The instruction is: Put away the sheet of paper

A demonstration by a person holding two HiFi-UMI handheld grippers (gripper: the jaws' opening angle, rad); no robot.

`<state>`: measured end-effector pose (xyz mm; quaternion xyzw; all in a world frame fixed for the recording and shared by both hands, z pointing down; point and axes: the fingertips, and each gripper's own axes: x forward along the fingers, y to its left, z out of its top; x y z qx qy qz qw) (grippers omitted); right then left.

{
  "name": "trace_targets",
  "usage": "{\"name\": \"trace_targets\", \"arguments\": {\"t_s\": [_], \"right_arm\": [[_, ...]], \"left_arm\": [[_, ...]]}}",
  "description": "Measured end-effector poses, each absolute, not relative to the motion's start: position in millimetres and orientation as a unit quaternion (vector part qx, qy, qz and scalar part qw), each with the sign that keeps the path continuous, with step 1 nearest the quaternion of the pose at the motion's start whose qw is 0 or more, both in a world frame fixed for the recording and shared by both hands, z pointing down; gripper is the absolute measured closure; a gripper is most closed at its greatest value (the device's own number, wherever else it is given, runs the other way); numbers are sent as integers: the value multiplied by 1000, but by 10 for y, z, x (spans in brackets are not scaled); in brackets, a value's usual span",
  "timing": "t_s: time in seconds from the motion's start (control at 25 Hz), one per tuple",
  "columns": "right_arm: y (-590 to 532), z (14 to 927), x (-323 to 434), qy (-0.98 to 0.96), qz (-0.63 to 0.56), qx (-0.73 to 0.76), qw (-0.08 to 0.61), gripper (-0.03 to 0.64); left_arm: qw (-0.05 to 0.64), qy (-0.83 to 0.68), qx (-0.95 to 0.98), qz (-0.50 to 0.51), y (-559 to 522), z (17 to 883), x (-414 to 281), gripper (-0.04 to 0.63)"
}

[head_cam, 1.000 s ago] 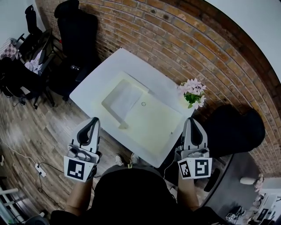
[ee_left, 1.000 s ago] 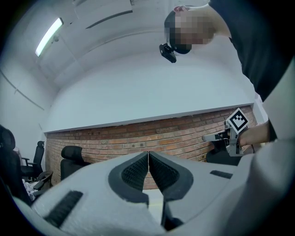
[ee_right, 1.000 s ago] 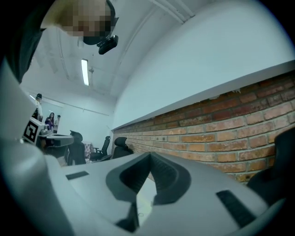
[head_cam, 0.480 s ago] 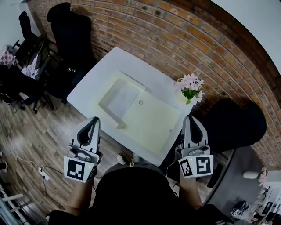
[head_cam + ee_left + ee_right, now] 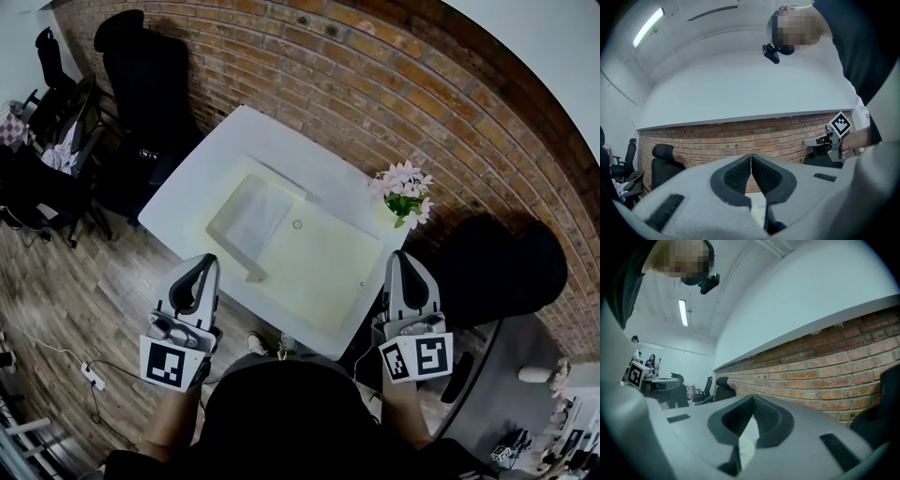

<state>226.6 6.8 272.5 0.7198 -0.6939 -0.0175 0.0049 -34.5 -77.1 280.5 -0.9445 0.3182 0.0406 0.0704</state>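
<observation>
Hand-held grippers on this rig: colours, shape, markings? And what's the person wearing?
The left hand-held gripper and the right hand-held gripper both have pale grey, tapered plastic bodies, with black ribbed pads lining the jaws. Each carries a white cube with black square markers at its rear end. The person wears a black top.

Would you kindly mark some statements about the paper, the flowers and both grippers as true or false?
1. The sheet of paper lies on the pale yellow mat. True.
2. The left gripper holds the paper. False: it is shut on nothing, off the table's near edge.
3. The flowers stand on the table beside the brick wall. True.
4. The right gripper is open. False: it is shut and empty.
</observation>
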Motion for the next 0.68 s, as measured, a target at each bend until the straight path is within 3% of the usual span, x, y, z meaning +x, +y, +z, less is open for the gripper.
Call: {"name": "trace_targets", "arguments": {"t_s": [0.68], "right_arm": [[39,2782,2252,-698,-20,715,9,603]], "left_arm": [[67,323,-943,34,-759,2869,-330,569]]}}
